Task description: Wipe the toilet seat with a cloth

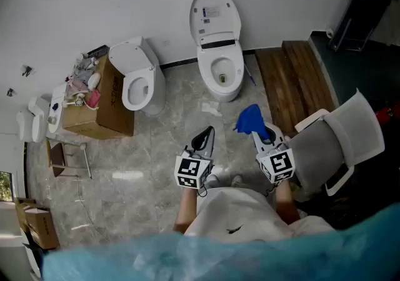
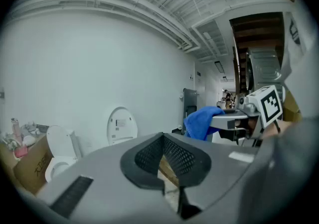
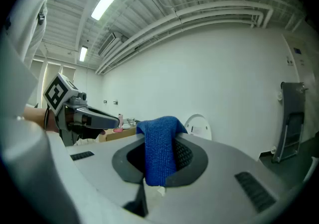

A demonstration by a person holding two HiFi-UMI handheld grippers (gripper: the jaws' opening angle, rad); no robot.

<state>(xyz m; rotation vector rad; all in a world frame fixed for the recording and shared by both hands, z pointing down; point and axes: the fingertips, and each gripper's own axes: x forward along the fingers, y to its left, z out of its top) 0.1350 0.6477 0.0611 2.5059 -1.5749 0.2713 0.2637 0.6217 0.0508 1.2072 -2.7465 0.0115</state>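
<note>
Cloth (image 3: 158,153) clamped in my R gripper (image 3: 160,180), L gripper (image 2: 162,166) closed, empty; thin pinch could slip scrubbing toilet seat (image 1: 210,71)

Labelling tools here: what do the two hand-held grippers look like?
The left hand-held gripper and right hand-held gripper are grey with black mesh pads; each bears a white cube of black square markers. The person wears a white top.

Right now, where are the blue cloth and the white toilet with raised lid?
blue cloth (image 1: 250,119), head view, its bunched middle.
white toilet with raised lid (image 1: 207,73), head view, side seat rim.
</note>
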